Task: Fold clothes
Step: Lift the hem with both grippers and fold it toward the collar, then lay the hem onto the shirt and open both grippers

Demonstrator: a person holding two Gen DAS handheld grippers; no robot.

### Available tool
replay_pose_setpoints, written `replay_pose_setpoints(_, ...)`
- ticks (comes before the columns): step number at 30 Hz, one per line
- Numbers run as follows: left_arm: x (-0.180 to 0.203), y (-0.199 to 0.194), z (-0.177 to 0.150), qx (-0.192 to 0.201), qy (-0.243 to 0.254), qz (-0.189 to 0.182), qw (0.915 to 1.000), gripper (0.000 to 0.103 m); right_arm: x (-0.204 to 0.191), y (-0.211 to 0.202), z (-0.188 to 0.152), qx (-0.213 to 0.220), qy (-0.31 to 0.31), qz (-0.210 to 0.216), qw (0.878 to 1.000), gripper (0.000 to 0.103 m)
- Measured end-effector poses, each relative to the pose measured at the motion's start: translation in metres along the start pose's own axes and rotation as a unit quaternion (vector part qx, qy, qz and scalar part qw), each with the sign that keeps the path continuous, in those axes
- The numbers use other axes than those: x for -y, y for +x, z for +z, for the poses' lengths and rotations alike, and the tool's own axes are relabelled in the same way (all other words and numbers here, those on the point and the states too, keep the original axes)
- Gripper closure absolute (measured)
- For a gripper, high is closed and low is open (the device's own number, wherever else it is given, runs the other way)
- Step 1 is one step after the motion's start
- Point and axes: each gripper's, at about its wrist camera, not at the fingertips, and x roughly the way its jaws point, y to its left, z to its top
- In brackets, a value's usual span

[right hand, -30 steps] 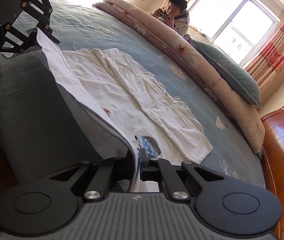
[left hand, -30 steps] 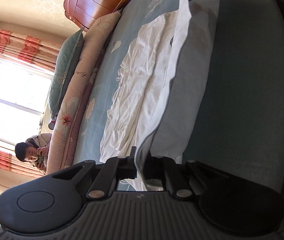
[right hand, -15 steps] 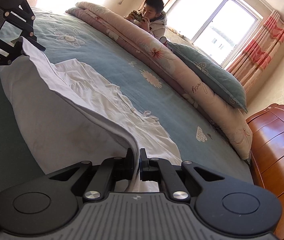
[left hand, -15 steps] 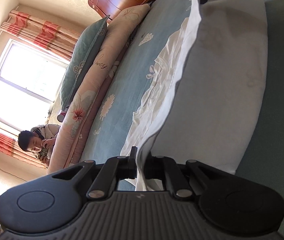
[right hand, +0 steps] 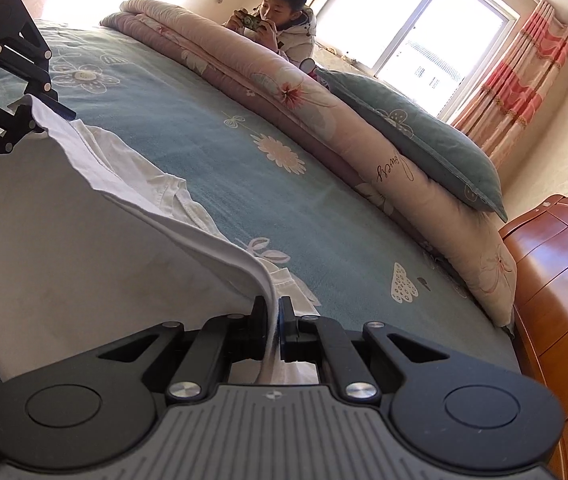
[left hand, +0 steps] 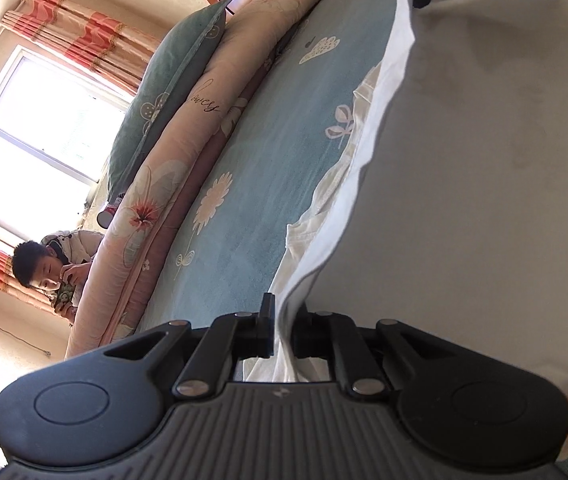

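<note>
While the black right gripper (right hand: pixel 272 320) is pinching the white cotton garment's (right hand: pixel 84 248) edge above the blue floral bedsheet (right hand: pixel 244 184), the black left gripper's (left hand: pixel 284 326) jaws are opening around it.

Open blue bedsheet (right hand: pixel 220 168) lies ahead; the rolled quilt (right hand: pixel 268 76) walls its far side.

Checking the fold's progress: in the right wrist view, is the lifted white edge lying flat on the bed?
No, the white garment edge hangs raised between the right tongs and left tongs, above the bed.
</note>
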Motion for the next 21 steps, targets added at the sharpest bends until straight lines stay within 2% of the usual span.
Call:
replay_pose_setpoints(8,0.0,0.036,-0.003,-0.012,-0.004,-0.027,0.9996,0.09,0.005,0.047,-0.002,-0.021,0.014,0.016,1.0,0.097)
replay_pose_setpoints(16,-0.007,0.063,-0.005,-0.024,-0.016,-0.075,0.9968,0.087,0.009,0.074,-0.015,-0.045,0.039,0.042,0.997,0.097)
replay_pose_setpoints(17,-0.011,0.066,-0.004,-0.026,-0.029,-0.083,0.9958,0.082,0.012,0.076,-0.015,-0.049,0.045,0.042,0.997,0.095)
replay_pose_setpoints(18,-0.018,0.069,-0.004,-0.026,-0.048,-0.088,0.9946,0.077,0.014,0.079,-0.016,-0.053,0.05,0.042,0.996,0.085)
replay_pose_setpoints(20,-0.037,0.074,-0.004,-0.02,-0.098,-0.097,0.9903,0.051,0.021,0.082,-0.016,-0.057,0.063,0.043,0.995,0.076)
replay_pose_setpoints(21,-0.047,0.076,-0.004,-0.012,-0.129,-0.102,0.9863,0.045,0.024,0.083,-0.017,-0.059,0.068,0.046,0.995,0.071)
